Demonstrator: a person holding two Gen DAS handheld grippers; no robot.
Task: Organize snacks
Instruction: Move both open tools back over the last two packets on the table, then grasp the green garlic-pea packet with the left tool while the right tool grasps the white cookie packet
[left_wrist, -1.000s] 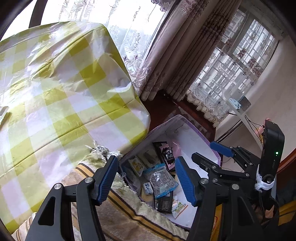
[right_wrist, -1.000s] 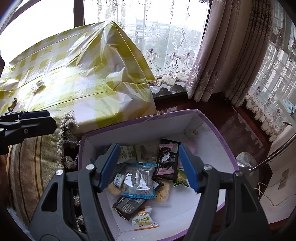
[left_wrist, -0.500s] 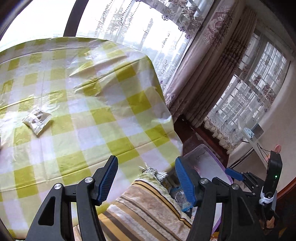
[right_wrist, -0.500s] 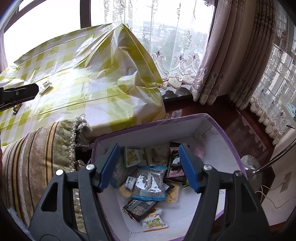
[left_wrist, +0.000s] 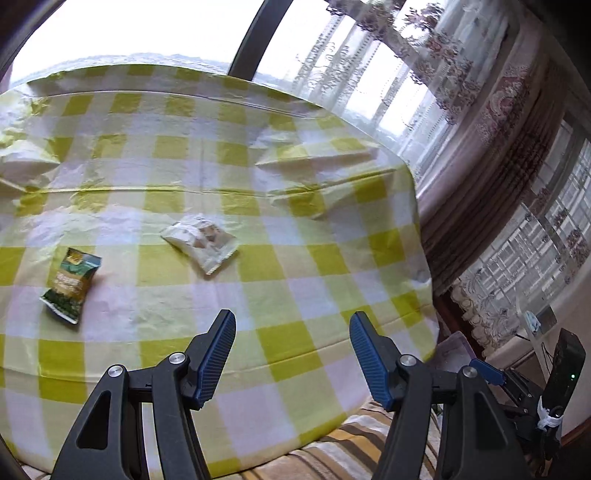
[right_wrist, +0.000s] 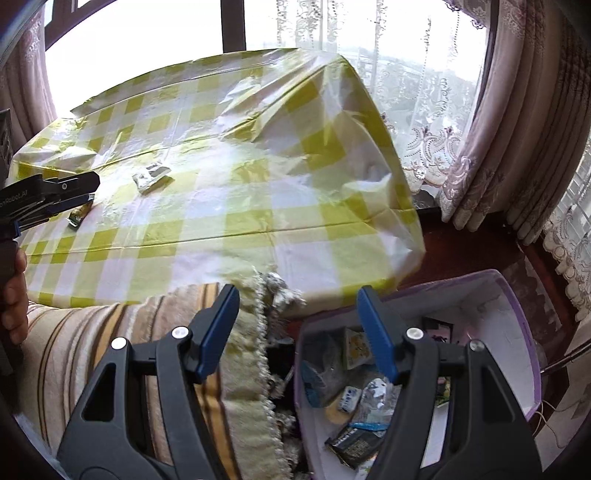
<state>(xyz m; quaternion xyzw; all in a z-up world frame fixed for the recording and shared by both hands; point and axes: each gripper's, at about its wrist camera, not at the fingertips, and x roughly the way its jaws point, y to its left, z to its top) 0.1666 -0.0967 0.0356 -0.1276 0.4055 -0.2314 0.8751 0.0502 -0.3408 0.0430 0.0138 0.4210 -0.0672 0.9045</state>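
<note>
- Two snacks are left on the counter (left_wrist: 295, 229), whose yellow-checked cloth now fills the left wrist view; a second ago that camera looked down past the cloth's edge into the box, so the left side has swung up and over the top.
- The purple-rimmed box (right_wrist: 517, 295) sits low beside the counter with a heap of packets in it. In the right wrist view it has slid toward the lower right, and a striped cushion (right_wrist: 110, 350) now takes the lower left.
- The left gripper (left_wrist: 291, 354) is spread wide and empty, aimed at the cloth short of both packets.
- The right gripper (right_wrist: 297, 332) is likewise spread and empty, hanging over the box's near edge.
- The white packet (left_wrist: 201, 242) lies flat near the middle, the closer target by my reading.
- The green packet (left_wrist: 70, 284) lies further left, apart from it; both await collection.
</note>
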